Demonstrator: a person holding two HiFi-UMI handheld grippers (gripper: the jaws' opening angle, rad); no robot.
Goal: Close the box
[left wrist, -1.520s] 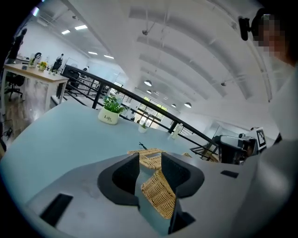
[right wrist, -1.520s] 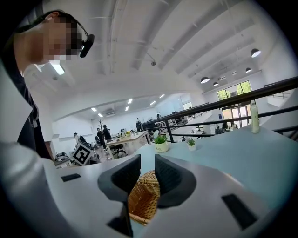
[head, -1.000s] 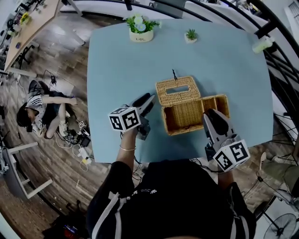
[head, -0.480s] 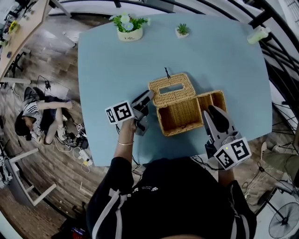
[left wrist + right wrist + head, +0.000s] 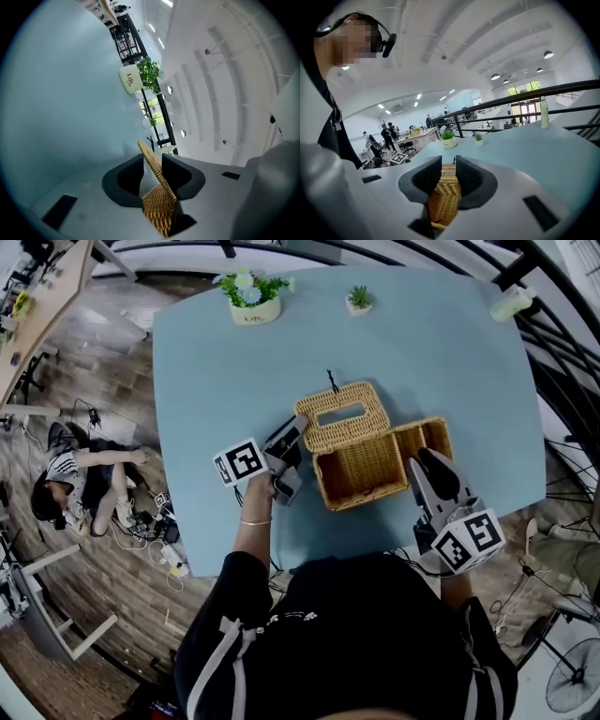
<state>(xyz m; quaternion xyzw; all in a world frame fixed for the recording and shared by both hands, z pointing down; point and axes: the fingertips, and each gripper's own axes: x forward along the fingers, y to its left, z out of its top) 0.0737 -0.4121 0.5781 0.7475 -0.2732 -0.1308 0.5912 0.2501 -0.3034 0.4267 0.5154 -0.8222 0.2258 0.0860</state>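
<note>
An open wicker box (image 5: 366, 474) sits on the light blue table (image 5: 234, 371). Its slotted lid (image 5: 342, 415) is folded back at the far side. My left gripper (image 5: 296, 430) is at the lid's left edge. In the left gripper view the lid's edge (image 5: 152, 161) stands between the jaws of the left gripper (image 5: 152, 173). It rests against the right jaw, with a gap to the left one, and the jaws are closing. My right gripper (image 5: 422, 462) is on the box's right part. Wicker (image 5: 444, 197) fills the narrow gap of the right gripper (image 5: 447, 180).
A white flower pot (image 5: 249, 298) and a small potted plant (image 5: 359, 300) stand at the table's far edge. A pale bottle (image 5: 511, 304) is at the far right corner by a black railing. A person (image 5: 66, 474) sits on the floor to the left.
My left gripper has moved right, up to the lid's left edge. The right gripper has stayed on the box's right part. The head camera has shifted a little.
</note>
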